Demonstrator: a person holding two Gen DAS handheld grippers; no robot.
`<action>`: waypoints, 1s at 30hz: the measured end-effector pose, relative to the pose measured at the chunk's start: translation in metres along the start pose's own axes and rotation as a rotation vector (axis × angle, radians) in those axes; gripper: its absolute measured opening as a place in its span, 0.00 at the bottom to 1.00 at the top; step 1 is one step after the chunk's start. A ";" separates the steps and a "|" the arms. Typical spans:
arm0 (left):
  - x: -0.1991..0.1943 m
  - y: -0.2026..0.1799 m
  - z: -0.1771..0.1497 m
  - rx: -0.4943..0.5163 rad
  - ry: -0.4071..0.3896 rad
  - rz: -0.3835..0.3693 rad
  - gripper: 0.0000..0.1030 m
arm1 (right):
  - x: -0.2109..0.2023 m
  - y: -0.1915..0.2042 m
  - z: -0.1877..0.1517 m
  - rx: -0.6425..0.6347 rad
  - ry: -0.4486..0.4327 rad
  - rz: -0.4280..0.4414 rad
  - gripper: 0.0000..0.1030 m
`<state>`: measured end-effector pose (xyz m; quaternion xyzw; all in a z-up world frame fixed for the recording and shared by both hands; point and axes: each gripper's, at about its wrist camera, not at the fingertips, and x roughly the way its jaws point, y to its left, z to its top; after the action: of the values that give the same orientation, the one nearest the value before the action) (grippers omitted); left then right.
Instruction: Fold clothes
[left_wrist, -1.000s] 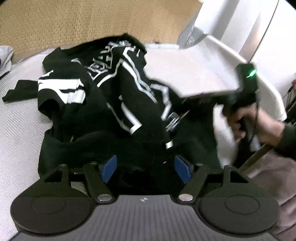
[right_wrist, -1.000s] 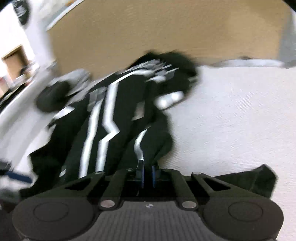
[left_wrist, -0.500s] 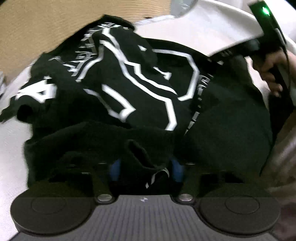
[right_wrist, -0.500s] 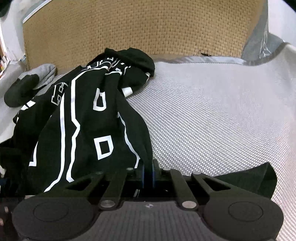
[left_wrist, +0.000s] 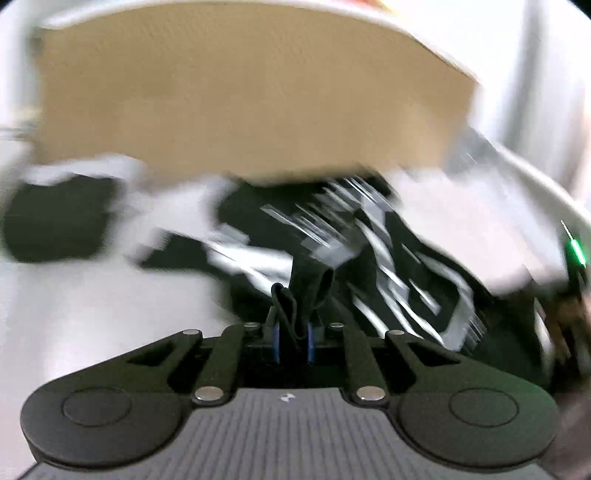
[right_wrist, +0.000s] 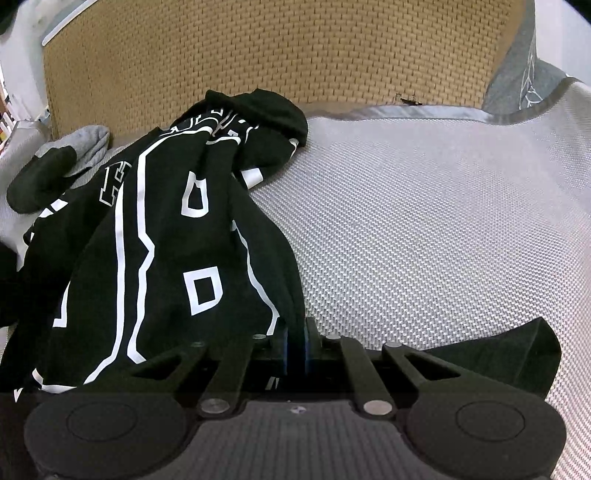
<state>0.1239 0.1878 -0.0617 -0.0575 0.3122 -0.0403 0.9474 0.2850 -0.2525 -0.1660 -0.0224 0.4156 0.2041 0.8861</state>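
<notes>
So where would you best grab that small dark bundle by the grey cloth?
Grip the dark bundle at its rounded near end, coming from above: it lies apart from the black shirt and overlaps the grey cloth at its far end, so the near end pinches free.

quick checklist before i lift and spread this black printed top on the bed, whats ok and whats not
1. Left gripper, jaws just closing, pinches a fold of the black garment with white line print: ok.
2. Right gripper shut on the garment's edge: ok.
3. Garment flat: not ok, bunched.
4. Bare woven grey bed cover to the right: ok.
5. Grey and black cloth bundle clear of the garment: cannot tell.
6. Left wrist view sharp: not ok, blurred.
</notes>
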 end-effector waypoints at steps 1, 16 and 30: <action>-0.006 0.021 0.007 -0.046 -0.026 0.042 0.14 | 0.000 0.000 0.000 0.000 0.000 0.000 0.09; -0.015 0.216 0.008 -0.357 0.069 0.436 0.14 | 0.002 -0.003 0.000 0.003 0.007 0.006 0.10; 0.018 0.261 -0.034 -0.359 0.335 0.435 0.16 | 0.004 -0.006 0.000 0.010 0.014 0.010 0.11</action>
<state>0.1284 0.4417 -0.1347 -0.1485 0.4709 0.2098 0.8439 0.2892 -0.2564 -0.1702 -0.0172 0.4229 0.2063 0.8822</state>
